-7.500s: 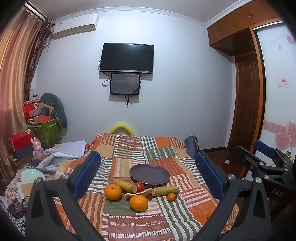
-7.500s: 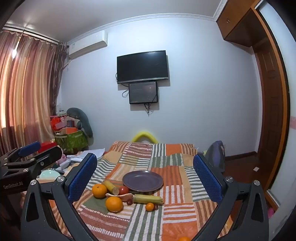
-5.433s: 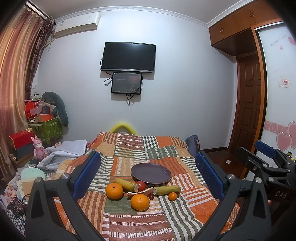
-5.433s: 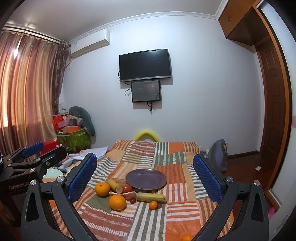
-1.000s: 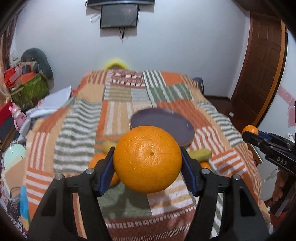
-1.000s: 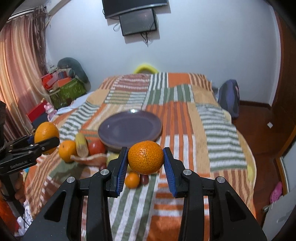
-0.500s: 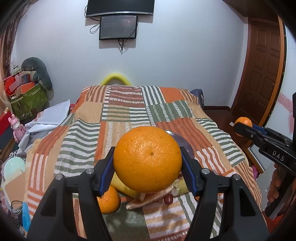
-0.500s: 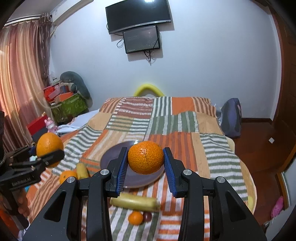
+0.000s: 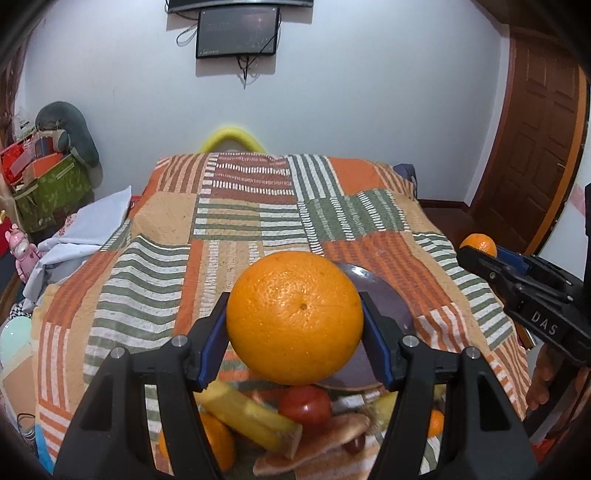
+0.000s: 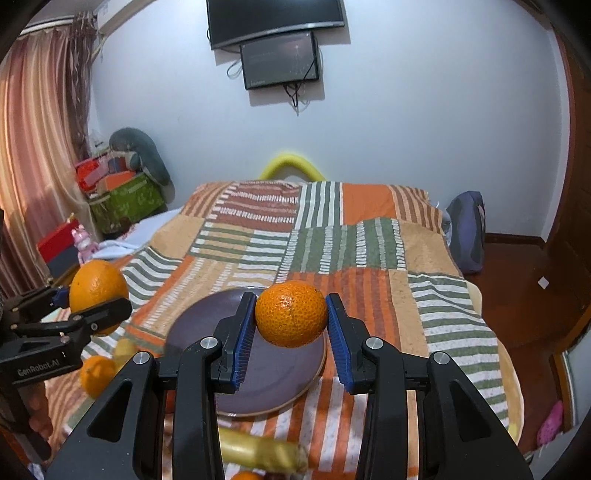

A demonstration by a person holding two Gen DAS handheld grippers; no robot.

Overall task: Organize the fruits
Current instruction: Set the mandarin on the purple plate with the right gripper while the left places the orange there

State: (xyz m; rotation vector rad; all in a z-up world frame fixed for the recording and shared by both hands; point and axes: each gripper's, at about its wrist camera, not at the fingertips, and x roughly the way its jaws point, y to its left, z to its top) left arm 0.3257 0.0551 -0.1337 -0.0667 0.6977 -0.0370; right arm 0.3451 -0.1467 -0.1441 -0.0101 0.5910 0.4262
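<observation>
Each gripper (image 9: 295, 325) (image 10: 291, 325) clamps a firm, round orange (image 9: 294, 317) (image 10: 291, 313) across its middle; smooth rind, likely roll-prone.

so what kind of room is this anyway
Most likely a bedroom in a home. The fruit sits on a bed with a patchwork quilt, a TV hangs on the wall, curtains cover the window side, and a wooden door stands at the right.
</observation>
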